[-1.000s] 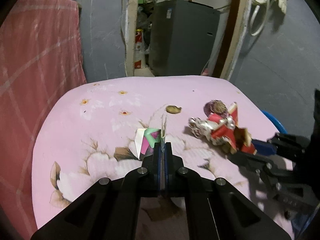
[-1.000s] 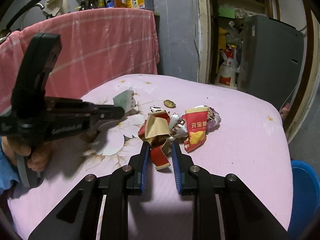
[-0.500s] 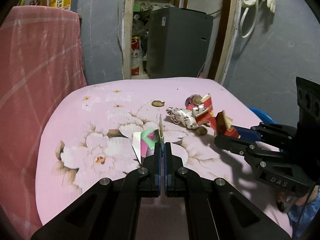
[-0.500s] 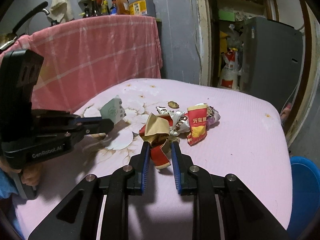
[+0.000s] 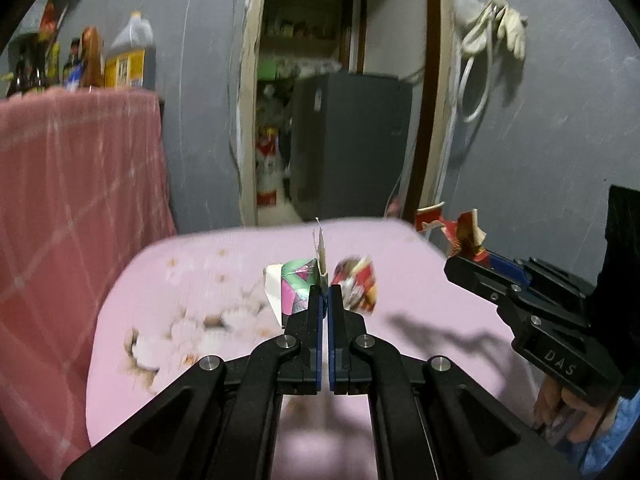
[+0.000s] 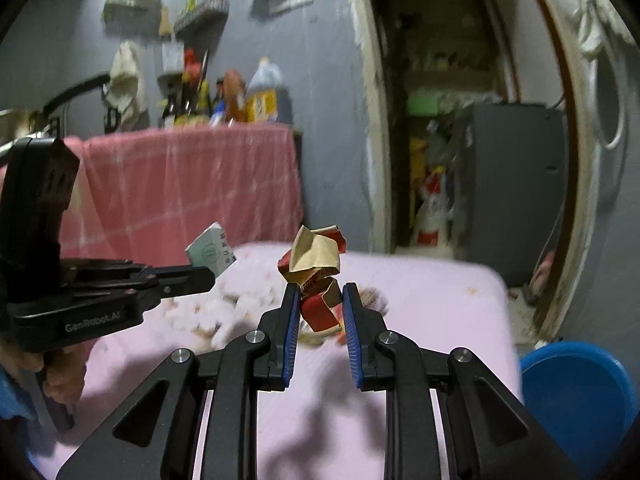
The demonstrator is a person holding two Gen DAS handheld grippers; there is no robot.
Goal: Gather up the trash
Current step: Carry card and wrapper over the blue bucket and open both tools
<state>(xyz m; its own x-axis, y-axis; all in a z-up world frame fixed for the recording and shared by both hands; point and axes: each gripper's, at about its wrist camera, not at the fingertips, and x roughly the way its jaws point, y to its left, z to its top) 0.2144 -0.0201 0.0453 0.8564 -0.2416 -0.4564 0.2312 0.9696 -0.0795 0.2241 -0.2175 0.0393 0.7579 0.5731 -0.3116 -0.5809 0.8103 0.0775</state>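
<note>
Both grippers — left gripper (image 5: 325,294), right gripper (image 6: 319,300) — have lifted their scraps higher.

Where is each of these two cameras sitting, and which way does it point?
Left wrist view: sits on the left gripper, looking along its jaws, shut on a folded green-and-pink paper carton, over the pink flowered table; the right gripper and fingers show.
Right wrist view: sits on the right gripper, jaws shut on a crumpled red-and-tan wrapper; the left gripper and a hand show.
Shared: table, both grippers, grey doorway cabinet.
</note>
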